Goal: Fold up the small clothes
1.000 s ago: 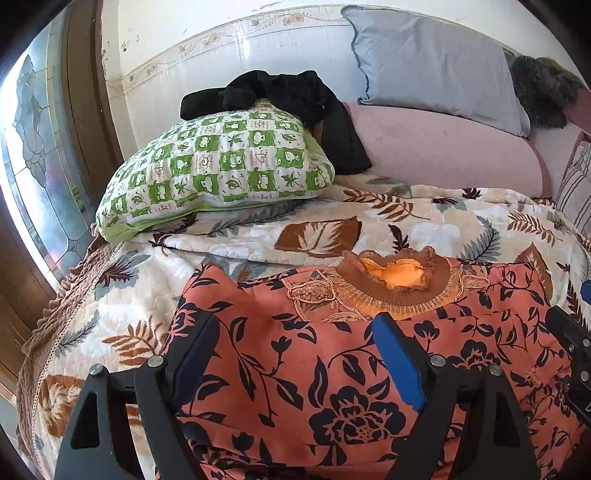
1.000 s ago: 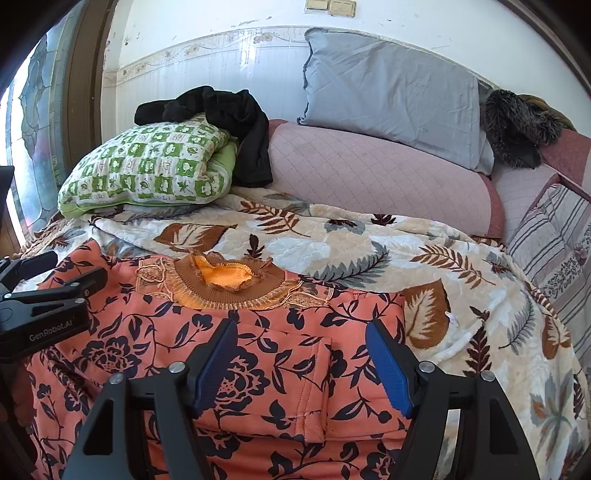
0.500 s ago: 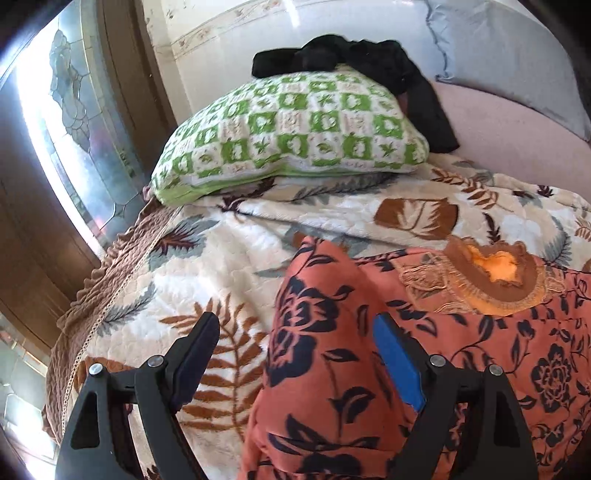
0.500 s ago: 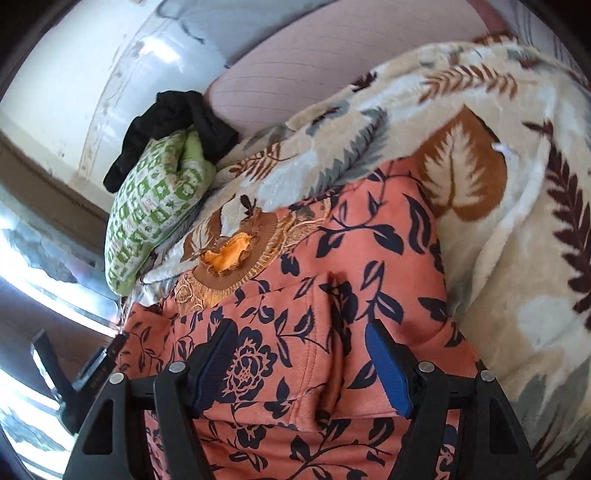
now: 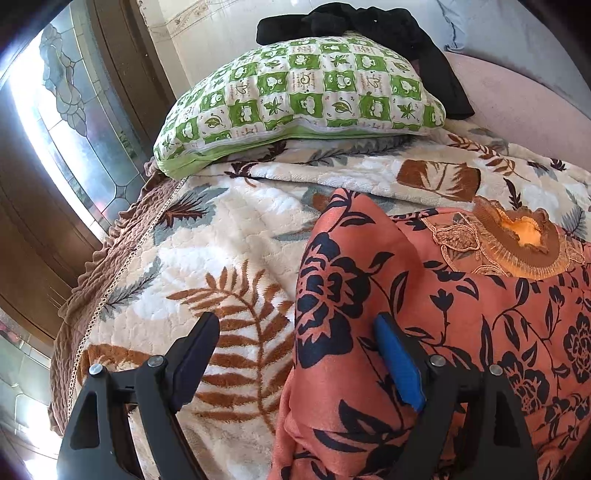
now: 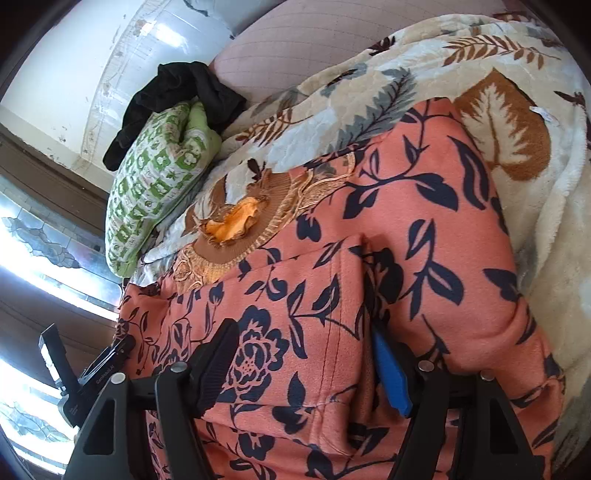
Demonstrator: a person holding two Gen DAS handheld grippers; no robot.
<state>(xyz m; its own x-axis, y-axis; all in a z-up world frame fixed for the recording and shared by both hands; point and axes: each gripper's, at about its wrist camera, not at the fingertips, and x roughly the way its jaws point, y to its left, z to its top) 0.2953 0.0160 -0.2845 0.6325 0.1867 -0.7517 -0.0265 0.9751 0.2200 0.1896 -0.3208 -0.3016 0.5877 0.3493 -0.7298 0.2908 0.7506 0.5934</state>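
An orange garment with a dark flower print [image 5: 461, 314] lies spread on a leaf-patterned blanket [image 5: 221, 266], its brown and orange collar [image 5: 521, 240] at the far side. My left gripper [image 5: 295, 354] is open at the garment's left edge, with its right finger [image 5: 399, 365] on the cloth and its left finger [image 5: 192, 354] over the blanket. My right gripper [image 6: 303, 365] is open over the garment [image 6: 332, 288], near a folded seam. The left gripper's body [image 6: 92, 376] shows at the lower left of the right wrist view.
A green checked pillow [image 5: 303, 99] with black clothes [image 5: 362, 22] on it lies at the head of the bed. A pink bolster [image 5: 524, 107] runs along the wall. A stained-glass window [image 5: 66, 107] is to the left. The blanket's brown frilled edge [image 5: 107, 258] marks the bed's left side.
Both grippers have swung outward and tilted: the left one to the garment's left edge, the right one rolled over toward its right side. Both stay open.
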